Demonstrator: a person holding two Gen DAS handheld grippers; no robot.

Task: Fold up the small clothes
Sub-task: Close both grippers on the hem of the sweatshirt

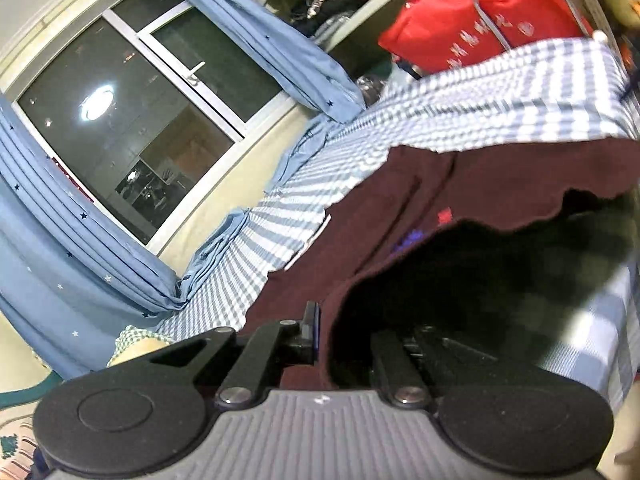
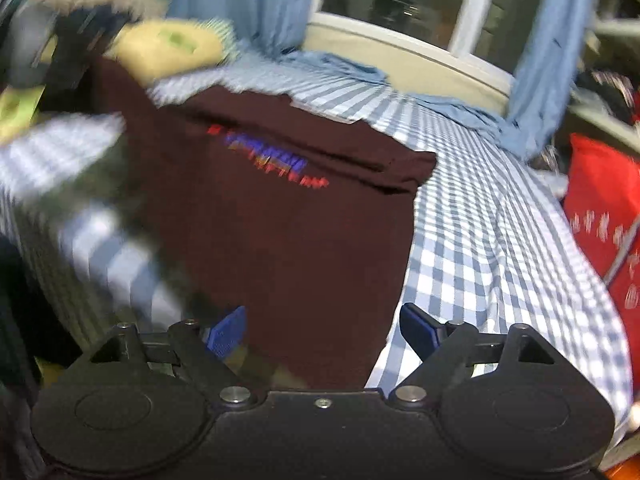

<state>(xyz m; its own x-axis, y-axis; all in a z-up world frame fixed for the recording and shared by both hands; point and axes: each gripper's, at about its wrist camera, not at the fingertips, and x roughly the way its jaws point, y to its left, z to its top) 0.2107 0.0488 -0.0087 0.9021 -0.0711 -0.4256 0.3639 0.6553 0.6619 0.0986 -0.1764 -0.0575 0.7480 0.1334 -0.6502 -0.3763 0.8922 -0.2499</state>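
A dark maroon garment [image 2: 288,216] with a red and blue print lies on the blue-and-white checked bedsheet [image 2: 492,240]. In the left wrist view my left gripper [image 1: 322,332] is shut on an edge of this garment [image 1: 400,208]. The cloth is lifted off the sheet and drapes over the right finger, hiding it. In the right wrist view my right gripper [image 2: 322,334] stands open just above the garment's near edge. Its blue pads [image 2: 224,336] sit apart with the cloth between them, and they do not press on it. The garment's left part rises into a blurred area.
A window [image 1: 132,120] with blue star-print curtains [image 1: 80,264] runs along the bed's far side. A red bag [image 1: 492,20] with a metal frame stands past the sheet's end [image 2: 600,216]. A yellowish pillow [image 2: 172,48] lies at the head.
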